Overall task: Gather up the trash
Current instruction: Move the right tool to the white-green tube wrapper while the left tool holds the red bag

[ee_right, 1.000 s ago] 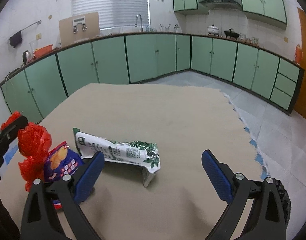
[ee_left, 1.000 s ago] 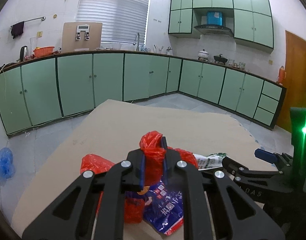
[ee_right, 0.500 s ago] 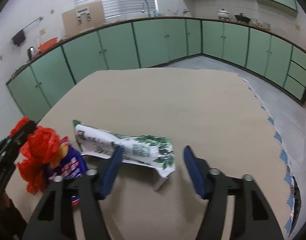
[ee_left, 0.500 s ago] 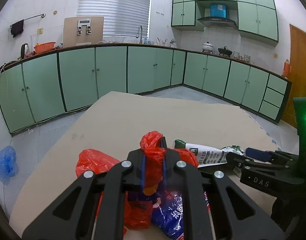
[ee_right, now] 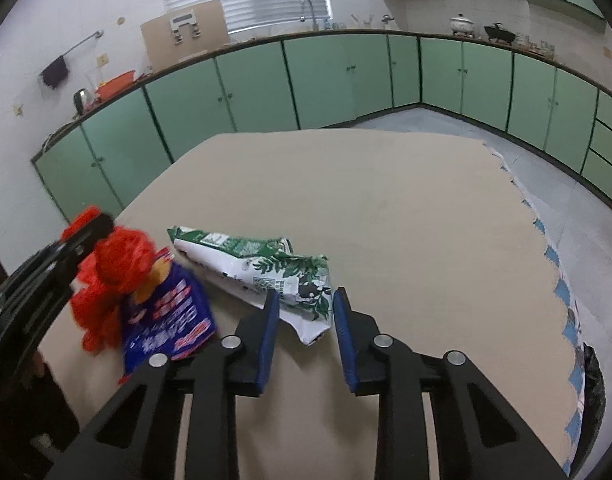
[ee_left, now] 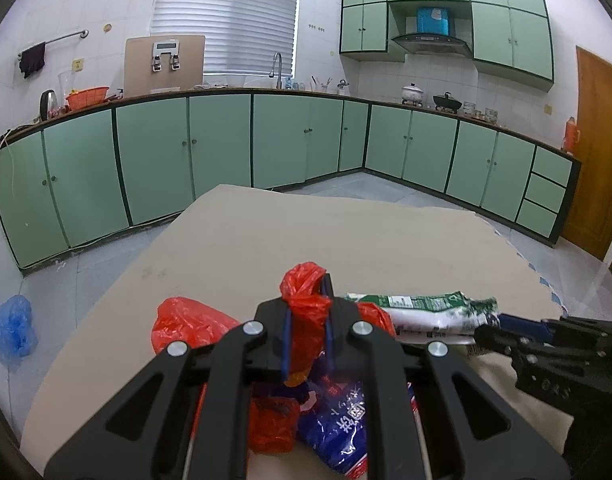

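The green-and-white wrapper lies crumpled on the tan bench, its near end raised between the blue pads of the right gripper. That gripper's fingers have just been closing around this end; a gap shows on the right side of the wrapper, and whether the left pad touches it cannot be told. In the left wrist view the same wrapper stretches to the right of the left gripper, with the right gripper reaching its far end from the right. Just beside the wrapper to the left sits a red plastic bag with a blue snack packet protruding from its mouth. The left gripper has its fingers pressed nearly together, pinching a gathered fold of the red plastic bag; the blue snack packet shows below it. The bench is otherwise bare toward its far edge. Beyond it, green cabinets run along two walls under a worktop carrying a kettle and an orange basket. A blue bag lies on the tiled floor at the left.
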